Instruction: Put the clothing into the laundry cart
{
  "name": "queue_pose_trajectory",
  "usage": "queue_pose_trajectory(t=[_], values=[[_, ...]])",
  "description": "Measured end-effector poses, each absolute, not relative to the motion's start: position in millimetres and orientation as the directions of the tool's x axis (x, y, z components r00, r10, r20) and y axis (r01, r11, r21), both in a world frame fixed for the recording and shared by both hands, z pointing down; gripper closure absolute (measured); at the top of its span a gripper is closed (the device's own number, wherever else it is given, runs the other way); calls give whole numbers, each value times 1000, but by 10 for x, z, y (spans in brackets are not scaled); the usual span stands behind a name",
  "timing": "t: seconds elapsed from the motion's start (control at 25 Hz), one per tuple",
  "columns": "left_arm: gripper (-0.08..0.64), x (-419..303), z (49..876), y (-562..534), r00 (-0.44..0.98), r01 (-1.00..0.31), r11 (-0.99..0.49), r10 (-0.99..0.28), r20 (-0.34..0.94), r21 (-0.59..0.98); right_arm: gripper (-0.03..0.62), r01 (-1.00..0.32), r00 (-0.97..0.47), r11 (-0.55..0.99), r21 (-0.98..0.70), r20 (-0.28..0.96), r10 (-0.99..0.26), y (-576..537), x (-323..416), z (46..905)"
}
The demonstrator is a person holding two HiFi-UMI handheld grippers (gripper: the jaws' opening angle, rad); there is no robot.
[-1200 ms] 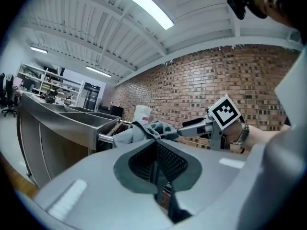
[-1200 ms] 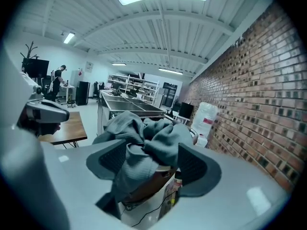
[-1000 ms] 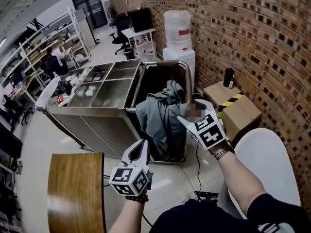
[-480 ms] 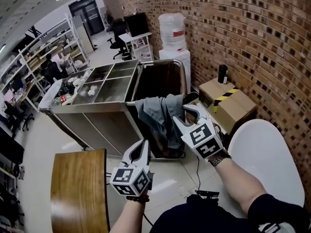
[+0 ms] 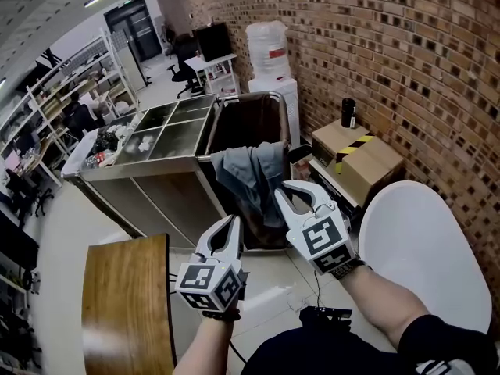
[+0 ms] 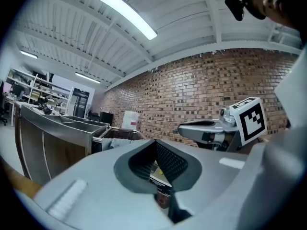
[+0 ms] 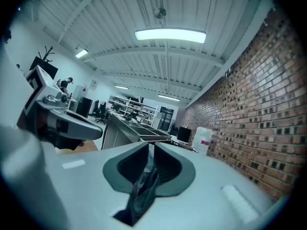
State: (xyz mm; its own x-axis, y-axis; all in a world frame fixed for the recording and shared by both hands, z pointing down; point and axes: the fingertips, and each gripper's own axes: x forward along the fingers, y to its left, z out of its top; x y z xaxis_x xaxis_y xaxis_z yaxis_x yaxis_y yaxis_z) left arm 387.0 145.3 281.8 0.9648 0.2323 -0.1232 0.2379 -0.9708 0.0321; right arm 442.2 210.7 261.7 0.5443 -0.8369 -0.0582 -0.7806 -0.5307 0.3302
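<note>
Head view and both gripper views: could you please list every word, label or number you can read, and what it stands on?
No text is legible anywhere.
Water bottle: red label, too blurred to read.
Cardboard box: black-and-yellow striped tape, no words.
Marker cubes: square patterns only, no letters.

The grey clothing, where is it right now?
In the head view, the grey clothing hangs over the near rim of the laundry cart at centre frame, just beyond the right gripper, with the steel trolley to its left.
</note>
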Motion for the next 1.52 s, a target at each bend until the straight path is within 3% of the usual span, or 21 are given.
queue_pose_trajectory(t=[0.56,1.52], values=[[558,3628,2690,1714,955,260,-966,256,-153,7,591,-811,552,-550,198,-53,-832,2286,3826,2670],[558,3756,2646,1882,945,288,-957,286,-161,-6,592,-808,554,-554,200,-59,-830,2328,3779,2713]])
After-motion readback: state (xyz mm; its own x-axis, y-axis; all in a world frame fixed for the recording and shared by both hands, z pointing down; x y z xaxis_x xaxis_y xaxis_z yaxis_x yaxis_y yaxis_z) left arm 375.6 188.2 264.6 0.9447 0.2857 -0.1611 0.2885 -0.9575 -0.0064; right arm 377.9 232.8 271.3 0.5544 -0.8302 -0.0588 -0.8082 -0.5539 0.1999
